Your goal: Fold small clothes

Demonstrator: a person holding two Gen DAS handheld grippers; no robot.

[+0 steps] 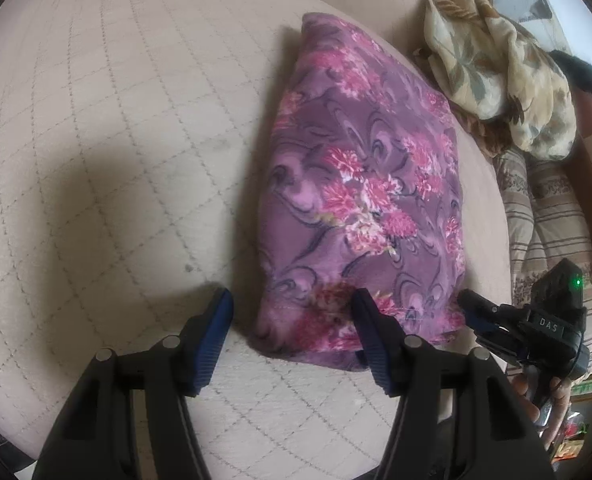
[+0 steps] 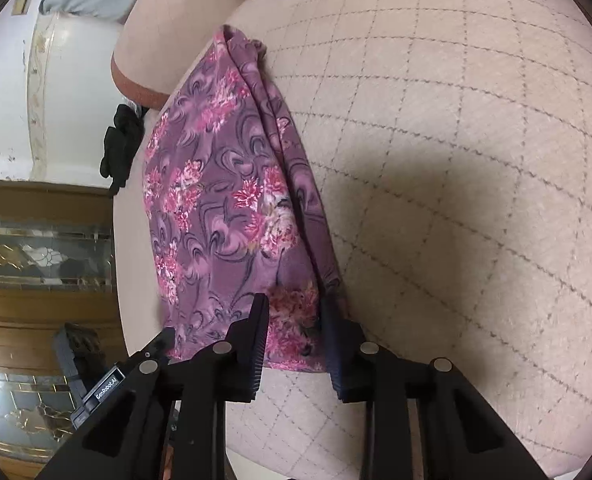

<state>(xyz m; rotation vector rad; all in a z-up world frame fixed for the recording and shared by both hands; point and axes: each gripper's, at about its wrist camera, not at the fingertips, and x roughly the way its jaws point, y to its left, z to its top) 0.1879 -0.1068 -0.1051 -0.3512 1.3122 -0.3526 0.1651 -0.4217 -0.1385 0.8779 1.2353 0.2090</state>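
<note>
A folded purple floral cloth (image 1: 359,200) lies on a beige quilted cushion (image 1: 116,120). The left gripper (image 1: 292,336) hovers at the cloth's near corner, jaws parted and released, one finger beside the cloth, the other over it. The right gripper (image 2: 294,344) straddles the near edge, jaws narrowly apart; whether its pads pinch the fabric cannot be told. A cream leaf-print garment (image 1: 495,68) lies heaped beyond.

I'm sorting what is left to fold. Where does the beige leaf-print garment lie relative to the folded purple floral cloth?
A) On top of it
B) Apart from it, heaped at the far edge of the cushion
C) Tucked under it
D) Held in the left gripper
B: in the left wrist view the beige leaf-print garment sits crumpled beyond the purple floral cloth, with bare quilted cushion between them.
</note>
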